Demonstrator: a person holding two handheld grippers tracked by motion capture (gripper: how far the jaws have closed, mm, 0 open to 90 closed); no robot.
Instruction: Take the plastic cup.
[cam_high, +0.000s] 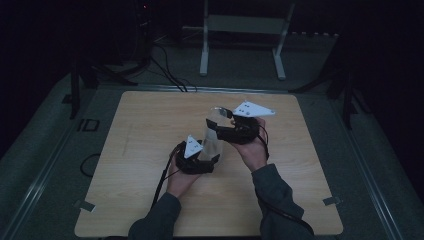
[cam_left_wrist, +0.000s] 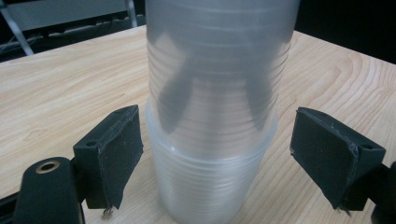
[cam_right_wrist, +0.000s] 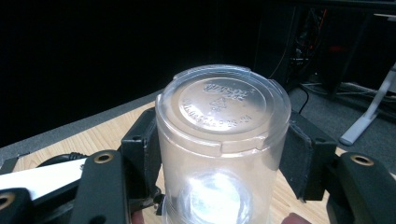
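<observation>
The tall stack of clear ribbed plastic cups (cam_left_wrist: 210, 116) between the left gripper's (cam_left_wrist: 224, 158) black jaws runs off the top and bottom edges. In the right gripper (cam_right_wrist: 219, 154) view, the embossed lettering on the cup base above the jaws is too small to read.
</observation>
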